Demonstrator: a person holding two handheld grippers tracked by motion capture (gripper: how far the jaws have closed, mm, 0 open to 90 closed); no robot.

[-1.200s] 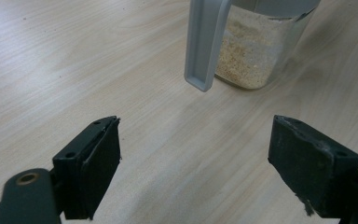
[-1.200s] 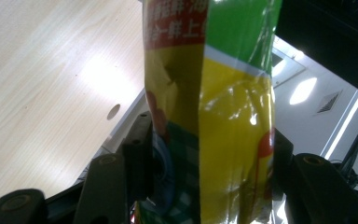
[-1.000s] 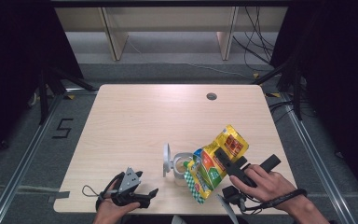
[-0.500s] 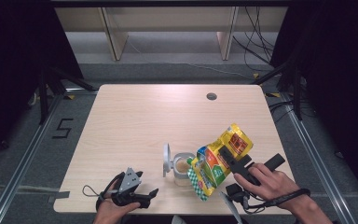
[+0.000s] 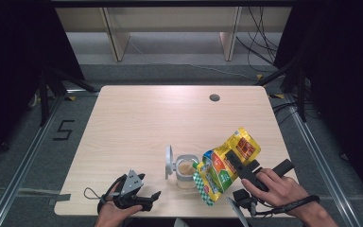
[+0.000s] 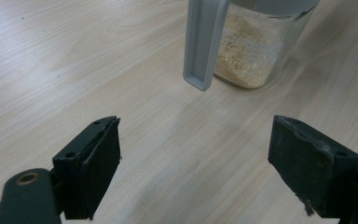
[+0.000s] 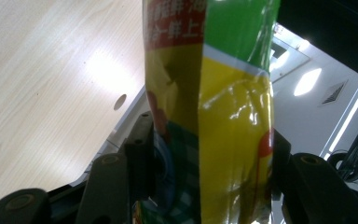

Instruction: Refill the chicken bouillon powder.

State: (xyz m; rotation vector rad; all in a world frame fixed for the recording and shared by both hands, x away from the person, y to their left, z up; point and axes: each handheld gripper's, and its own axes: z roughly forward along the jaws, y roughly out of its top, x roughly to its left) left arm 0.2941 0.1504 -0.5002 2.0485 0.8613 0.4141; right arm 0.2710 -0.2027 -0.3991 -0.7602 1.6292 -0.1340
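Observation:
A yellow and green snack bag [image 5: 227, 163] hangs tilted above the table's front right, with my right gripper [image 5: 232, 164] shut on its middle. Its lower end points down beside a small clear jar [image 5: 187, 171] holding beige grains. The jar's grey lid [image 5: 169, 161] stands flipped open on its left. In the right gripper view the bag [image 7: 214, 116] is squeezed between both jaws. My left gripper [image 5: 152, 197] rests on the table at front left, open and holding nothing. In the left gripper view the jar [image 6: 256, 51] and its lid flap [image 6: 203, 46] stand just beyond the wide jaws [image 6: 193, 140].
The wooden table [image 5: 137, 123] has a round cable hole [image 5: 214, 98] near its far right edge. Grey floor with a taped "5" [image 5: 64, 130] lies to the left, and shelving legs stand behind the table.
The right hand and the bag have shifted only slightly to the right. The left gripper and the jar have stayed where they were.

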